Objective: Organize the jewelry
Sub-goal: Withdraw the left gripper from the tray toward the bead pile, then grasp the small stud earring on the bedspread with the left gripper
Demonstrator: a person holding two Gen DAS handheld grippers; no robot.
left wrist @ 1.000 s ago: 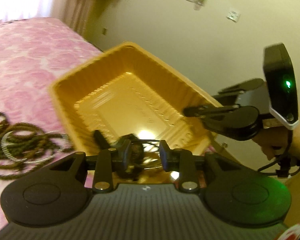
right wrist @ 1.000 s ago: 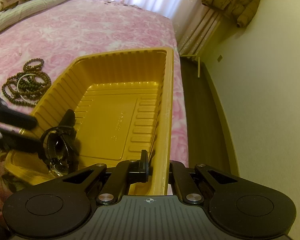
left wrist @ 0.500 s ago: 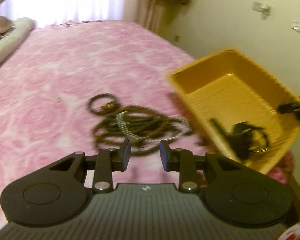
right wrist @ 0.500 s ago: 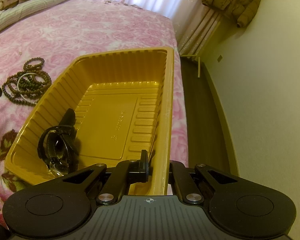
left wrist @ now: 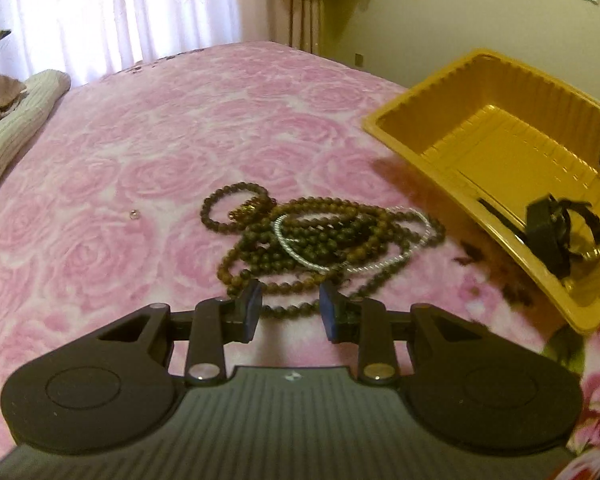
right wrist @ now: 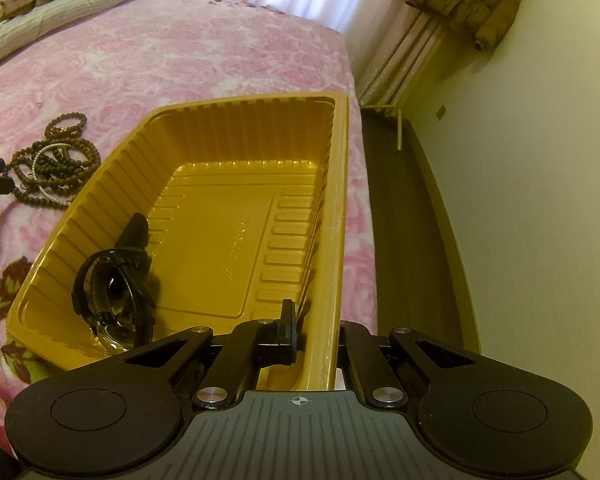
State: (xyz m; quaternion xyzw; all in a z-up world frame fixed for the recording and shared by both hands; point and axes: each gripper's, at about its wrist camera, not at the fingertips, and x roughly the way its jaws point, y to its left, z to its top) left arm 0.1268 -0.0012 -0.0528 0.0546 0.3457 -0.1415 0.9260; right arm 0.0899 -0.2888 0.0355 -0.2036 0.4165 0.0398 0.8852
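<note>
The left tool [left wrist: 288, 312] has left the yellow tray [left wrist: 412, 160] — empty now, above the bead pile [left wrist: 320, 240].

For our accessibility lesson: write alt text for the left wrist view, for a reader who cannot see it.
The open left gripper points at a tangle of brown beads and a silver chain on a pink bedspread. To the right sits a yellow tray with a black watch inside.

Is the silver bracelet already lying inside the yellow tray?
No. The silver bracelet lies tangled in the bead pile on the bedspread, outside the yellow tray.
</note>
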